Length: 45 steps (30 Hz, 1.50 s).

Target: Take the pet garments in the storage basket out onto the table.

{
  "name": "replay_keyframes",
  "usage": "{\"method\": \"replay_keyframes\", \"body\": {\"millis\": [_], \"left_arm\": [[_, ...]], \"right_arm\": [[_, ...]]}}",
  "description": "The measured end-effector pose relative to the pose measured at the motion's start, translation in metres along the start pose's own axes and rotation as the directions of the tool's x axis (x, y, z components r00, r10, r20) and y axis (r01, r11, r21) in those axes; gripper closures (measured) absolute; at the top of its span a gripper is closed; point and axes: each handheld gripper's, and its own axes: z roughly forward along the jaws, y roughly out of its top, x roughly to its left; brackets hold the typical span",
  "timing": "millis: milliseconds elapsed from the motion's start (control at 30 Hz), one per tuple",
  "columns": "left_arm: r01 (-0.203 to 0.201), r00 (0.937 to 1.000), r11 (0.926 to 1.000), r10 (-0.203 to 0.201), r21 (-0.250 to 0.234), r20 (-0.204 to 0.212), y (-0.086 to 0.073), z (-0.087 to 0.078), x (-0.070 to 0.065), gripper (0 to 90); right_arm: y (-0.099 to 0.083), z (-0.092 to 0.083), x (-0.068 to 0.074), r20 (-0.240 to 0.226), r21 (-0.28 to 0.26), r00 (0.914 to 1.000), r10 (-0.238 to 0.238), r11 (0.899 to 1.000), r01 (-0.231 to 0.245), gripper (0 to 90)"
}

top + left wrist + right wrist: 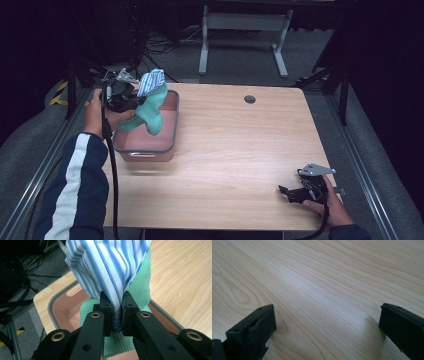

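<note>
Because its jaws pinch the blue-striped white cloth (107, 267), the left gripper (134, 96) also drags the green knitted cloth (150, 112) up from the pink plastic bin (150, 150); the right gripper (289, 192) rests wide open on the wooden table (240, 150).

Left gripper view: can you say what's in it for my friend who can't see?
The left hand-held gripper pinches a blue-and-white striped cloth, jaws shut tight on its edge. A green knobbly cloth hangs right behind it, above a pink bin with a grey rim on a wooden table.
</note>
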Motion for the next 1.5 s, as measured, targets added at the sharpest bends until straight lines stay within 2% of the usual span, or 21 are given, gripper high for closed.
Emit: {"method": "replay_keyframes", "body": {"millis": [167,400,667,867,1000,1133,1167,1200,1233,1267,1367,1433,1500], "left_arm": [[0.005,1.0,0.9995,-0.005,-0.03,0.008,0.004,-0.008,-0.003,82.6],[-0.017,0.9993,0.9983,0.018,-0.055,0.032,0.01,-0.015,-0.013,82.6],[-0.055,0.9957,0.9941,0.061,-0.093,0.07,0.022,-0.013,-0.031,82.6],[-0.095,0.9907,0.9908,0.103,-0.096,0.088,0.032,-0.012,-0.046,82.6],[-0.133,0.9839,0.9858,0.144,-0.102,0.106,0.039,-0.01,-0.058,82.6],[-0.146,0.9782,0.9827,0.161,-0.113,0.131,0.046,-0.007,-0.069,82.6],[-0.164,0.9742,0.9796,0.18,-0.116,0.137,0.048,-0.006,-0.073,82.6],[-0.164,0.9742,0.9796,0.18,-0.116,0.137,0.048,-0.006,-0.073,82.6],[-0.183,0.9672,0.9763,0.2,-0.116,0.157,0.052,-0.004,-0.079,82.6],[-0.183,0.9672,0.9763,0.2,-0.116,0.157,0.052,-0.004,-0.079,82.6],[-0.21,0.9559,0.9708,0.229,-0.116,0.184,0.06,0.004,-0.094,82.6],[-0.211,0.9535,0.9706,0.23,-0.116,0.195,0.062,0.007,-0.097,82.6],[-0.217,0.9478,0.9684,0.239,-0.123,0.211,0.065,0.012,-0.105,82.6]], "right_arm": [[0.0,0.0,0.0,0.0,0.0,1.0,0.0,1.0,0.0,1.3],[0.0,0.0,0.0,0.0,0.0,1.0,0.0,1.0,0.0,1.3],[0.0,0.0,0.0,0.0,0.0,1.0,0.0,1.0,0.0,1.3],[0.0,0.0,0.0,0.0,0.0,1.0,0.0,1.0,0.0,1.3],[0.0,0.0,0.0,-0.001,-0.002,1.0,0.003,1.0,-0.003,1.3],[0.0,0.0,0.0,-0.001,-0.002,1.0,0.004,1.0,-0.004,1.3],[0.0,0.0,0.0,-0.001,-0.002,1.0,0.003,1.0,-0.003,1.3],[0.0,0.0,0.0,-0.001,-0.002,1.0,0.003,1.0,-0.003,1.3],[0.0,0.0,0.0,-0.001,-0.001,1.0,0.003,1.0,-0.003,1.3],[0.0,0.0,0.0,-0.001,-0.001,1.0,0.003,1.0,-0.003,1.3],[0.0,0.0,0.0,-0.002,-0.002,1.0,0.005,1.0,-0.005,1.3],[0.0,0.0,0.0,-0.002,-0.002,1.0,0.005,1.0,-0.005,1.3],[0.0,0.0,0.0,-0.002,-0.001,1.0,0.005,1.0,-0.005,1.3]]}}
